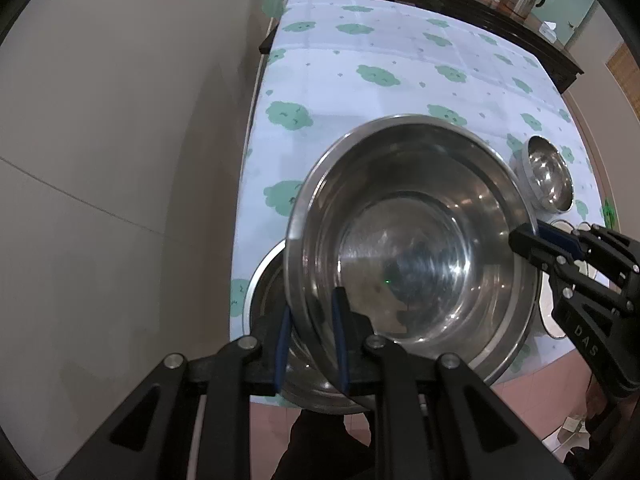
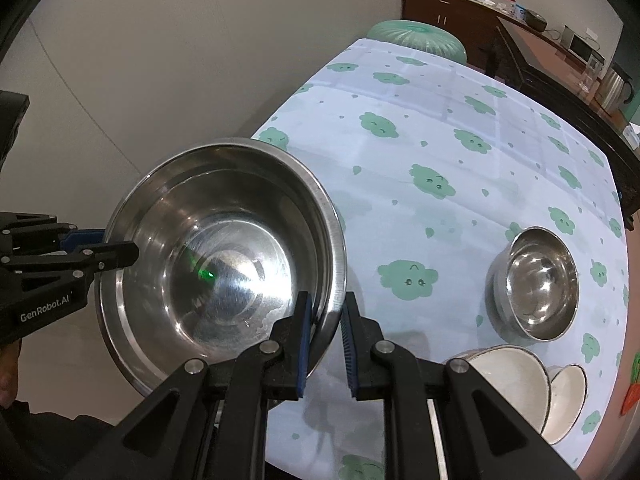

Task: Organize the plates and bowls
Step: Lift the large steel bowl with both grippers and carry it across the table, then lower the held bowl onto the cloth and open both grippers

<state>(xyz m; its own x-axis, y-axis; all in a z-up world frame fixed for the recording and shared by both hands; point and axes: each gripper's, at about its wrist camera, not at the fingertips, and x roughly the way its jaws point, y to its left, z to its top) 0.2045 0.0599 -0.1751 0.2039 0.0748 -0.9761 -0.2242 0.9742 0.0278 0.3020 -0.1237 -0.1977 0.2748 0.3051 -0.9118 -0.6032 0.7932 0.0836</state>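
Observation:
A large steel bowl (image 1: 412,248) (image 2: 224,260) is held tilted above the table between both grippers. My left gripper (image 1: 310,344) is shut on its near-left rim, and it shows in the right wrist view (image 2: 120,246). My right gripper (image 2: 325,344) is shut on the opposite rim, and it shows in the left wrist view (image 1: 532,240). Another large steel bowl (image 1: 264,280) sits on the table under the held one. A small steel bowl (image 2: 536,284) (image 1: 546,174) stands to the right. Two white ceramic bowls (image 2: 516,376) lie near the front right edge.
The table has a white cloth with green cloud prints (image 2: 440,140). A green stool (image 2: 416,36) stands at its far end. A dark sideboard (image 2: 560,72) with a kettle runs along the right. A wall is close on the left.

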